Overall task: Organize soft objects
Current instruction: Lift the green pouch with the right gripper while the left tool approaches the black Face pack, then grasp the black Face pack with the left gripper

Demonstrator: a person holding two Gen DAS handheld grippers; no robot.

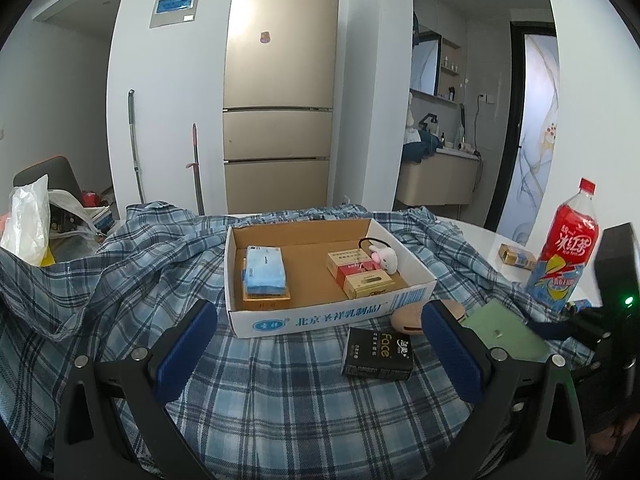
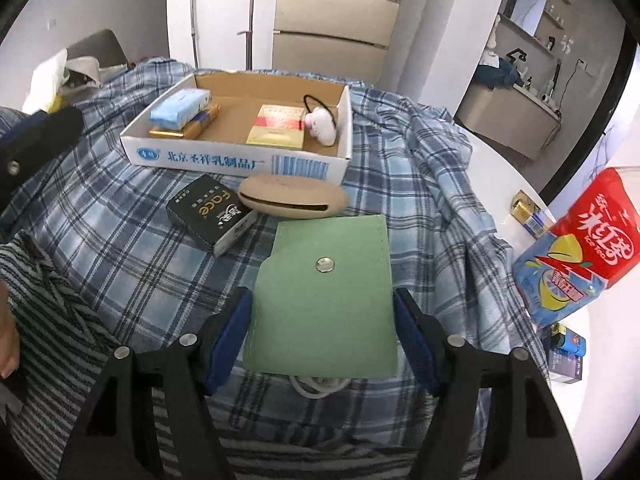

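Observation:
A white cardboard box [image 1: 320, 320] [image 2: 224, 158] lies on a blue plaid cloth [image 1: 120, 280] [image 2: 120, 220]. In it are a blue tissue pack [image 1: 265, 270] [image 2: 180, 110], cigarette packs [image 1: 362, 276] [image 2: 278, 124] and a white plush toy [image 1: 385, 258] [image 2: 322, 124]. In front lie a black Face pack [image 1: 378, 354] [image 2: 210, 210], a beige pouch [image 1: 408, 314] [image 2: 292, 200] and a green snap pouch [image 1: 504, 330] [image 2: 326, 300]. My left gripper [image 1: 316, 350] is open and empty before the box. My right gripper [image 2: 322, 338] is open, its fingers on either side of the green pouch.
A red iced-tea bottle [image 1: 564, 248] [image 2: 576, 248] stands at the right on the white table [image 1: 480, 236], by a small yellow box [image 1: 516, 256] [image 2: 530, 214]. A white plastic bag [image 1: 28, 220] sits far left. A fridge [image 1: 280, 92] stands behind.

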